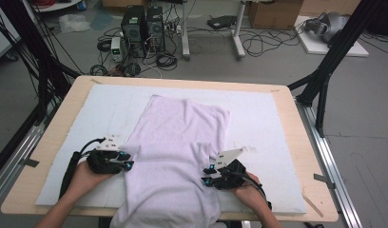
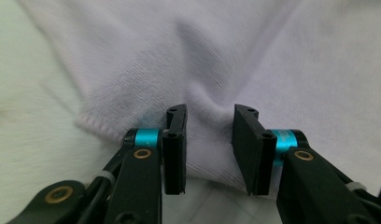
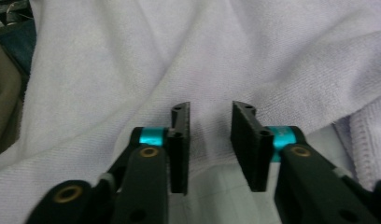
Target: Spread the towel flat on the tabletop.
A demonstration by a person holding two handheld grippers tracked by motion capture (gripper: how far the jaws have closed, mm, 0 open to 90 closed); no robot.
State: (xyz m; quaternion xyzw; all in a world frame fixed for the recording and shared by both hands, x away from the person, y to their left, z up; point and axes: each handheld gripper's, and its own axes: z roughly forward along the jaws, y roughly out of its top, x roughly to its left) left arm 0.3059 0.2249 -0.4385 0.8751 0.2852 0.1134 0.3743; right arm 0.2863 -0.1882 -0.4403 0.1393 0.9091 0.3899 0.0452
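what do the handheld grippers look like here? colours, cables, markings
Both the left gripper and the right gripper have black bodies topped by a pale grey three-cornered plate, with small blue lights near the front. In the gripper views each has flat black jaws, ridged on the inner face, on black links with brass-coloured pivots and teal rings. A black cable trails back from each along the person's bare forearms.

White mat (image 1: 273,118) on wooden table (image 1: 304,156); computer towers (image 1: 143,28) beyond.

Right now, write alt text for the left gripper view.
The left gripper, jaws slightly apart, straddles a raised fold at the edge of a pale lilac towel. The towel lies on a white mat.
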